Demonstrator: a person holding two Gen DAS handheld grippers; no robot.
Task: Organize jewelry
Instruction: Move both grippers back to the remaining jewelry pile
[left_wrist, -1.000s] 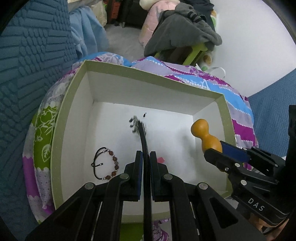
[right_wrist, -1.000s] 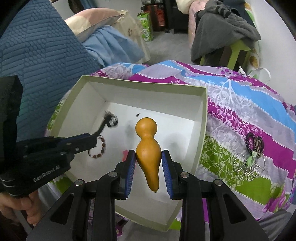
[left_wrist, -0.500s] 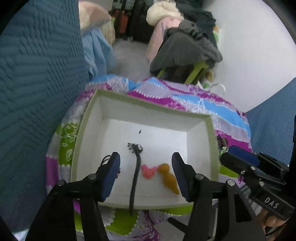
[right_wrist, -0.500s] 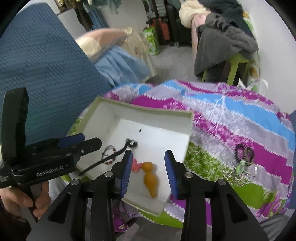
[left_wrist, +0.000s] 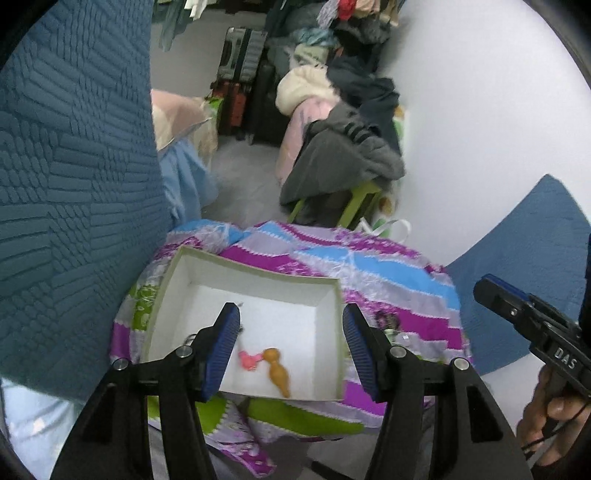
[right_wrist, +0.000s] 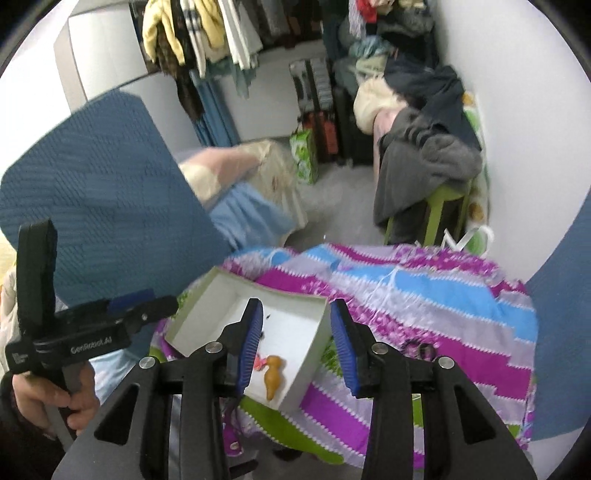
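Observation:
A green-rimmed white box (left_wrist: 255, 272) (right_wrist: 314, 343) sits on a purple, blue and green patterned cloth. Inside lie an orange gourd-shaped pendant (left_wrist: 277, 371) (right_wrist: 272, 374) and a small pink piece (left_wrist: 248, 360) (right_wrist: 259, 362) touching it. A beaded bracelet is mostly hidden behind my left finger (left_wrist: 218, 354). My left gripper (left_wrist: 291, 350) is open and empty, well above the box. My right gripper (right_wrist: 297, 345) is open and empty, also raised above the box. A dark jewelry piece (left_wrist: 386, 320) (right_wrist: 417, 349) lies on the cloth right of the box.
Blue textured cushions (left_wrist: 66, 184) (right_wrist: 96, 206) stand at the left and another (left_wrist: 528, 258) at the right. A green stool piled with grey clothes (left_wrist: 343, 162) (right_wrist: 428, 158) stands behind the cloth. Suitcases (right_wrist: 317, 110) and hanging clothes fill the back.
Both grippers have let go of their items, opened wide and pulled back and up from the box. The gourd pendant and the black cord piece now lie in the box.

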